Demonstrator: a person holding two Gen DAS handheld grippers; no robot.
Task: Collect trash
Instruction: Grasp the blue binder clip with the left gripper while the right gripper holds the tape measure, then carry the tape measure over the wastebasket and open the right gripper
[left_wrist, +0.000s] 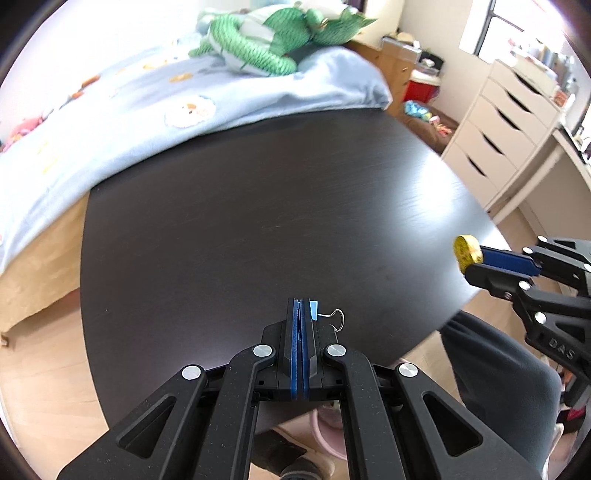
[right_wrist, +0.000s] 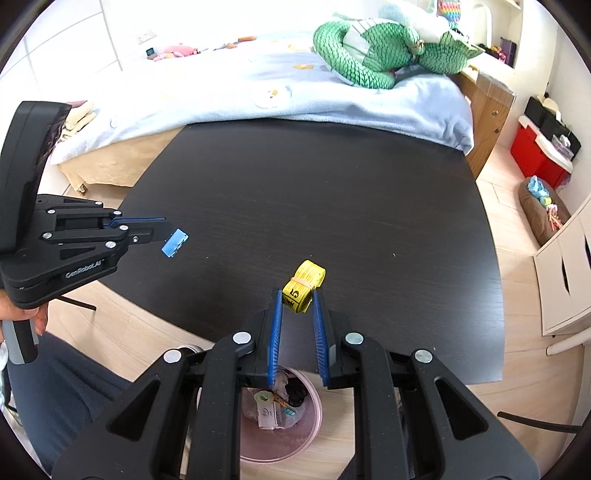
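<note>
Left tongs pinch a blue binder clip; right tongs grip a rolled yellow tape measure.

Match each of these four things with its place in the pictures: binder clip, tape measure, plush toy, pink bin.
Things:
1. blue binder clip
2. yellow tape measure
3. green plush toy
4. pink bin

Places:
A. on the bed
B. on the floor by the table's near edge
C. in the left claw
D. in the right claw

Pairs: 1-C, 2-D, 3-A, 4-B
</note>
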